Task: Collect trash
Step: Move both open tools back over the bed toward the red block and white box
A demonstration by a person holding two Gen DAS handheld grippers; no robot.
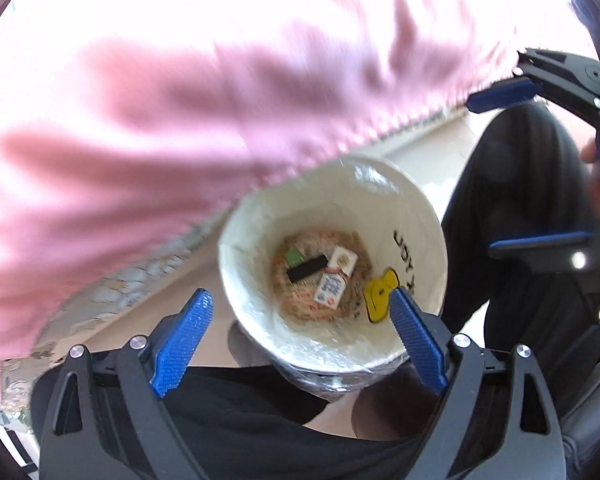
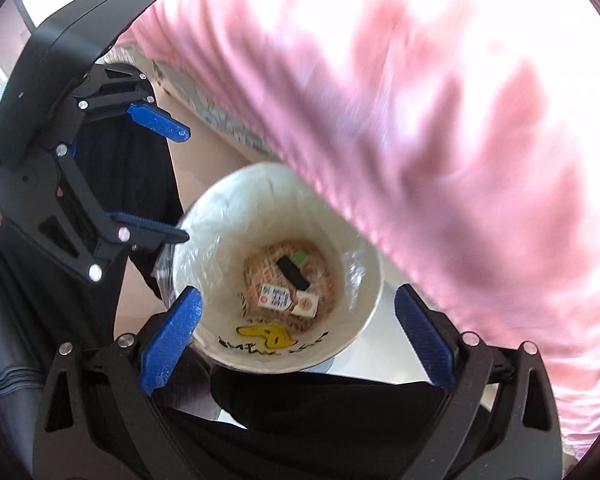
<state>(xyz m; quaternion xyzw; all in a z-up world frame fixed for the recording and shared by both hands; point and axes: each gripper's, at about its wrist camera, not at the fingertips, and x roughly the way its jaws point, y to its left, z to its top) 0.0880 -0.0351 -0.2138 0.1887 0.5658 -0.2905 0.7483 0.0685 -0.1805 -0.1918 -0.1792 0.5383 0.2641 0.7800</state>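
A white trash bin (image 1: pixel 416 216) lined with clear plastic stands below both grippers; I look straight down into it, and it also shows in the right wrist view (image 2: pixel 364 264). At its bottom lie small pieces of trash (image 1: pixel 324 276): a black stick, a green bit and small printed packets (image 2: pixel 284 296). A yellow cartoon print (image 1: pixel 380 292) is on the inner wall. My left gripper (image 1: pixel 300 300) is open and empty above the rim. My right gripper (image 2: pixel 298 308) is open and empty above the rim. Each gripper shows in the other's view, open (image 1: pixel 540 164), (image 2: pixel 172 184).
A pink cloth (image 1: pixel 160 100) hangs over the far side of the bin and fills most of both views (image 2: pixel 440 120). Black clothing (image 1: pixel 240 420) lies below the grippers. A beige floor strip (image 1: pixel 172 280) runs beside the bin.
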